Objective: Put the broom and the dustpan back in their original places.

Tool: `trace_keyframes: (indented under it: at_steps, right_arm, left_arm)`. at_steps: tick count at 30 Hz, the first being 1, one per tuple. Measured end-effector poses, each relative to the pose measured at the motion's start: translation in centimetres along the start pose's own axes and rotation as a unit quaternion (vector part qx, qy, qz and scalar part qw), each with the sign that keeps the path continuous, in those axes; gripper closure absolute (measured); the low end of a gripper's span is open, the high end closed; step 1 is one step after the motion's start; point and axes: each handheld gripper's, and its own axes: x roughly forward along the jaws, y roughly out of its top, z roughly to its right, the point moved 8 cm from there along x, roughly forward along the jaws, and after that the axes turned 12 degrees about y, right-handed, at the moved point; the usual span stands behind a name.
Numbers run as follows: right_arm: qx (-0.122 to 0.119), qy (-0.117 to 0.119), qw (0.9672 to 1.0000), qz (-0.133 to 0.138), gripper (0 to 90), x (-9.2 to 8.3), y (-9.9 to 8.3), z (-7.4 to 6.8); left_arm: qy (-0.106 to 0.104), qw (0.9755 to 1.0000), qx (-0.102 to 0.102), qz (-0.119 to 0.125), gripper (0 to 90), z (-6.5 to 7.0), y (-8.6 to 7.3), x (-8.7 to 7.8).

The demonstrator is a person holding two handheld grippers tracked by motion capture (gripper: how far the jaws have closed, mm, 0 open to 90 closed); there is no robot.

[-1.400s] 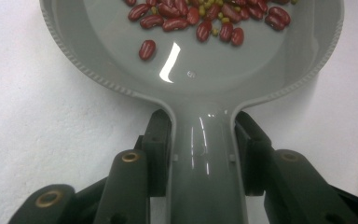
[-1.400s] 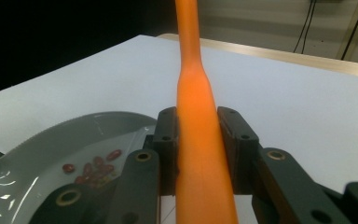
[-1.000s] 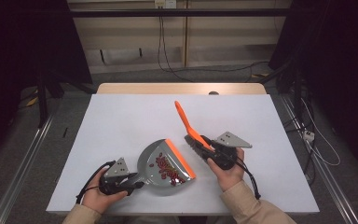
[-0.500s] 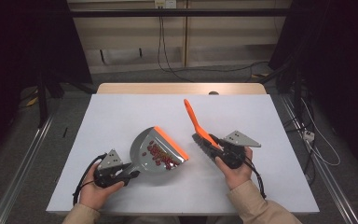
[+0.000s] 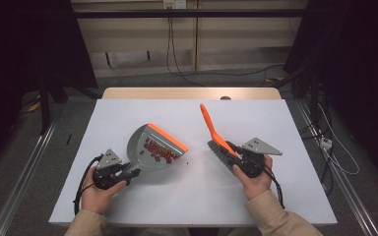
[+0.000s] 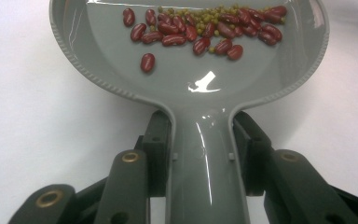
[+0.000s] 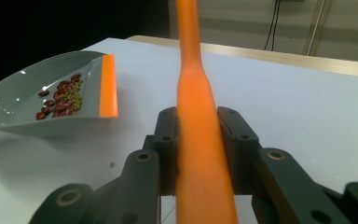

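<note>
Near the worktop's (image 5: 128,206) front edge: left hand-held gripper (image 5: 128,173) clamped on the handle of the dustpan (image 5: 150,152) holding beans (image 5: 158,151); right hand-held gripper (image 5: 236,156) clamped on the orange brush (image 5: 210,129), well apart.
</note>
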Motion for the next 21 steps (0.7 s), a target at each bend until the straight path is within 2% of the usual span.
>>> trace_keyframes:
  at_steps: [10, 14, 18, 21]
  right_arm:
    - [0.006, -0.003, 1.0, 0.006, 70.7, -0.6, 0.1, 0.6]
    - [0.007, 0.0, 1.0, 0.0, 70.7, -0.2, -0.1, 0.4]
    - [-0.001, 0.008, 0.9999, -0.01, 70.7, 0.7, -0.6, -0.3]
    - [-0.008, 0.013, 0.9997, -0.019, 70.7, 1.6, -0.9, -1.0]
  left_arm:
    - [0.041, 0.9989, -0.015, -0.015, 63.3, -1.4, -0.5, 0.9]
    - [0.026, 0.9996, -0.009, -0.01, 63.3, -1.1, -0.5, 0.4]
    - [0.006, 0.9994, 0.026, -0.021, 63.3, -0.2, -0.8, -0.4]
    - [-0.019, 0.998, 0.051, -0.033, 63.3, 0.9, -1.3, -1.0]
